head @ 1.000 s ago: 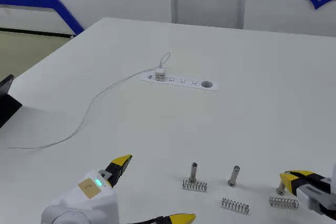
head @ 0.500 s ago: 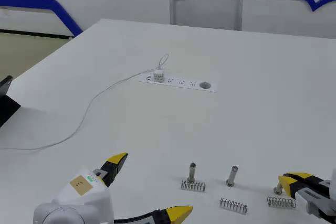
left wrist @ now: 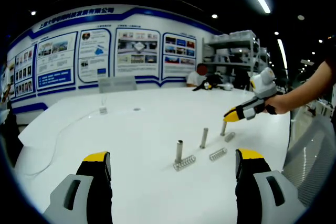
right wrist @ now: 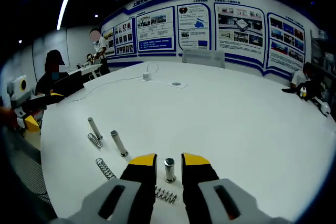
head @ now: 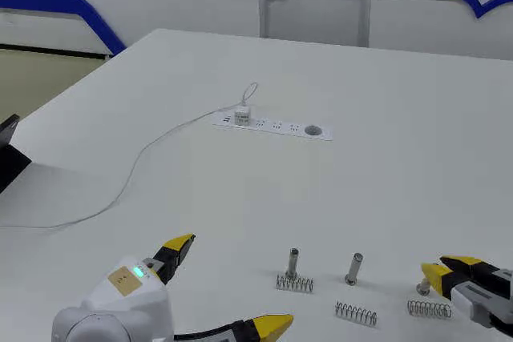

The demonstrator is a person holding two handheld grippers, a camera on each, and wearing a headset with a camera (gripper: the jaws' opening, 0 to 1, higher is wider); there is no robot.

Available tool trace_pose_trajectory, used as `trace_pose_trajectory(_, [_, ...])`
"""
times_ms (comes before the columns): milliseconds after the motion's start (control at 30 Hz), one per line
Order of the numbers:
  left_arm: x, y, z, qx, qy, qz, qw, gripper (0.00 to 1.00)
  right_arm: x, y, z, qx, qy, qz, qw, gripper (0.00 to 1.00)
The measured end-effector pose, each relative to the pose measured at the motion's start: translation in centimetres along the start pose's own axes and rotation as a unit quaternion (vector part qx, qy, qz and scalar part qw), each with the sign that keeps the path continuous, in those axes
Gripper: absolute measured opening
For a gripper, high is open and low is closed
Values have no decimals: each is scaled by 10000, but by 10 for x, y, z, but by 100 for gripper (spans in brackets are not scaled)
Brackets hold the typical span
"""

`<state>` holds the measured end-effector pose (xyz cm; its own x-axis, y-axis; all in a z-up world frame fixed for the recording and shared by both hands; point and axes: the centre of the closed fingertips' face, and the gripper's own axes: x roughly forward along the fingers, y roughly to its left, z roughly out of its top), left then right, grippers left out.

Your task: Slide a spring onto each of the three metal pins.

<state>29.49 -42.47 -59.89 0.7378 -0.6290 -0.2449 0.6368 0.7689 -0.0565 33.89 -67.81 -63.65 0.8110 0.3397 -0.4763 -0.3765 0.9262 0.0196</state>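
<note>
On the white bench (head: 385, 118), three metal pins (head: 353, 267) stand up — one spring (head: 357, 314) lies by each.
The left gripper (left wrist: 173, 157) has jaws wide apart, short of the left pin (left wrist: 179, 151). The right gripper (right wrist: 169, 159) has jaws a little apart, the right pin (right wrist: 169, 170) just in front of the gap, not squeezed.

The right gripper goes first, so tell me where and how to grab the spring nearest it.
Take the spring at mid-length, across its coils, probably from straight above. It lies flat on the table, so both long sides are open and an end stays free for the pin.
</note>
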Motion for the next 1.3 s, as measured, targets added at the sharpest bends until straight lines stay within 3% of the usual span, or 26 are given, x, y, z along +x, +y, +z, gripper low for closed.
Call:
trace_pose_trajectory(133, [0, 1, -2, -6, 43, 1, 10000, 100, -4, -9, -3, -548, 175, 319, 9978, 21])
trace_pose_trajectory(267, [1, 1, -4, 1, 69, -1, 10000, 100, -8, -12, -8, -687, 301, 697, 9947, 24])
trace_pose_trajectory(400, [0, 1, -5, -6, 111, 19, 9999, 100, -9, -2, -26, -1108, 649, 1240, 9839, 24])
trace_pose_trajectory(467, [0, 2, -6, -23, 131, 26, 9999, 100, -7, -2, -29, -958, 657, 1234, 9855, 24])
trace_pose_trajectory(600, [-1, 2, -7, -35, 161, 33, 9999, 100, -7, 5, -36, -939, 698, 1368, 9837, 24])
trace_pose_trajectory(800, [0, 1, -11, -16, 241, 6, 9997, 100, -6, 18, -55, -1313, 995, 1758, 9706, 25])
trace_pose_trajectory(900, [0, 0, -13, -14, 274, 4, 9996, 100, -5, 21, -61, -1528, 1132, 1832, 9645, 25])
trace_pose_trajectory(1300, [1, 0, -18, 41, 403, -7, 9992, 100, 0, 26, -68, -1597, 1171, 2113, 9571, 23])
